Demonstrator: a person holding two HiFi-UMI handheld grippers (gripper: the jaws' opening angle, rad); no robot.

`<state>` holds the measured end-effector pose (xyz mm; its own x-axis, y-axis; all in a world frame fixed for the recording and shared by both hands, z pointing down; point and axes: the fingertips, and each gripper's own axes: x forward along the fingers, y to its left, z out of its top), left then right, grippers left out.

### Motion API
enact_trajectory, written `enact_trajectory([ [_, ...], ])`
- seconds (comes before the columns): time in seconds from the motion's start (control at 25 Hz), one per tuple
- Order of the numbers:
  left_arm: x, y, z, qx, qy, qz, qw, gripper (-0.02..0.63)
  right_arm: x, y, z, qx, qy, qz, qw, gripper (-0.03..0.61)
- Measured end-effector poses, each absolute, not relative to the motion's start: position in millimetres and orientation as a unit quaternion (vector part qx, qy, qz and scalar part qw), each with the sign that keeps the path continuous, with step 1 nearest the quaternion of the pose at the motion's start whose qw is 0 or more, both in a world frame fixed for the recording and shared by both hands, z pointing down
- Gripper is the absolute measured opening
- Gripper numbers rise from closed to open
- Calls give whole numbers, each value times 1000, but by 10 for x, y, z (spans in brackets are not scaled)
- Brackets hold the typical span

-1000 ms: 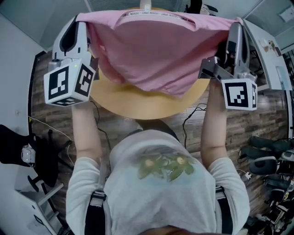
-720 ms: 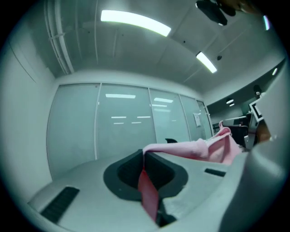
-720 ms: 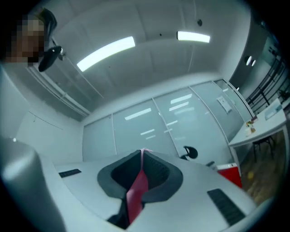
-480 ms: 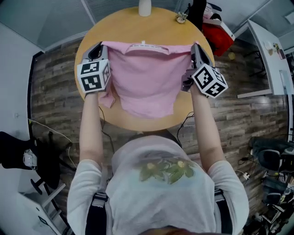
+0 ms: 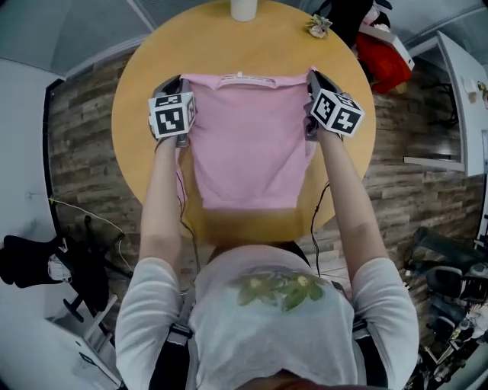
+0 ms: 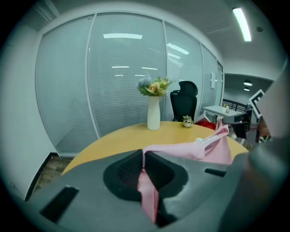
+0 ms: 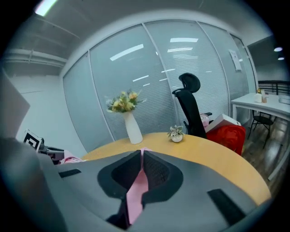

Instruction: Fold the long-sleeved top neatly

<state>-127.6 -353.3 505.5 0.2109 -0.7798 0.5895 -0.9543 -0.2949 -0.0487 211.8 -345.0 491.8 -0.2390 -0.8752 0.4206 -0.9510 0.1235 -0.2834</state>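
The pink long-sleeved top (image 5: 248, 145) hangs stretched over the round wooden table (image 5: 137, 152), its collar edge far from me and its hem near the table's front edge. My left gripper (image 5: 181, 79) is shut on the top's far left corner, and pink cloth (image 6: 147, 195) runs pinched between its jaws. At the far right corner my right gripper (image 5: 311, 75) is shut on the cloth too, a pink strip (image 7: 137, 190) showing between its jaws. In the left gripper view the collar edge (image 6: 199, 147) stretches off to the right.
A white vase (image 5: 244, 9) with flowers (image 6: 154, 86) stands at the table's far edge, a small potted plant (image 5: 317, 27) to its right. A black office chair (image 7: 190, 106) and a red box (image 5: 381, 57) sit beyond the table. Cables trail on the wooden floor (image 5: 84, 129).
Both grippers have come down and away from me with the top, from high near my head to just above the table. The top now hangs flatter and lower.
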Motion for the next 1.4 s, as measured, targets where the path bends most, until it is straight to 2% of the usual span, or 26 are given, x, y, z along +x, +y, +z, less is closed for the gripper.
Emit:
enact_trajectory([
  [0.28, -1265, -3995, 5749, 745, -559, 292, 219, 17, 2123, -3958, 5660, 603, -733, 291, 124, 32],
  [0.4, -1218, -4128, 5957, 741, -550, 310, 228, 17, 2176, -4093, 5848, 603, -728, 299, 135, 32],
  [0.52, -1227, -4142, 6128, 733, -530, 327, 272, 17, 2169, -4132, 5964, 594, -721, 334, 124, 34],
  [0.56, -1227, -4117, 6161, 731, -520, 329, 295, 30, 2152, -4123, 5966, 588, -718, 355, 110, 71],
  [0.6, -1218, -4081, 6160, 732, -509, 326, 314, 86, 2136, -4099, 5948, 581, -716, 374, 95, 137],
  [0.64, -1201, -4037, 6118, 735, -502, 319, 325, 136, 2130, -4056, 5910, 575, -716, 386, 83, 161],
  [0.68, -1180, -3986, 6042, 741, -499, 309, 326, 151, 2141, -3996, 5858, 571, -719, 388, 78, 166],
  [0.84, -1134, -3588, 5714, 765, -500, 272, 301, 160, 2234, -3533, 5670, 564, -735, 366, 91, 172],
  [1.0, -1262, -2807, 5751, 765, -493, 301, 285, 160, 2175, -2727, 5714, 550, -744, 356, 131, 170],
  [1.24, -1326, -1610, 5935, 752, -476, 309, 337, 160, 2009, -1531, 5887, 529, -744, 356, 197, 170],
  [1.4, -1396, -1049, 6018, 746, -477, 323, 335, 160, 1929, -907, 6053, 521, -736, 368, 228, 170],
])
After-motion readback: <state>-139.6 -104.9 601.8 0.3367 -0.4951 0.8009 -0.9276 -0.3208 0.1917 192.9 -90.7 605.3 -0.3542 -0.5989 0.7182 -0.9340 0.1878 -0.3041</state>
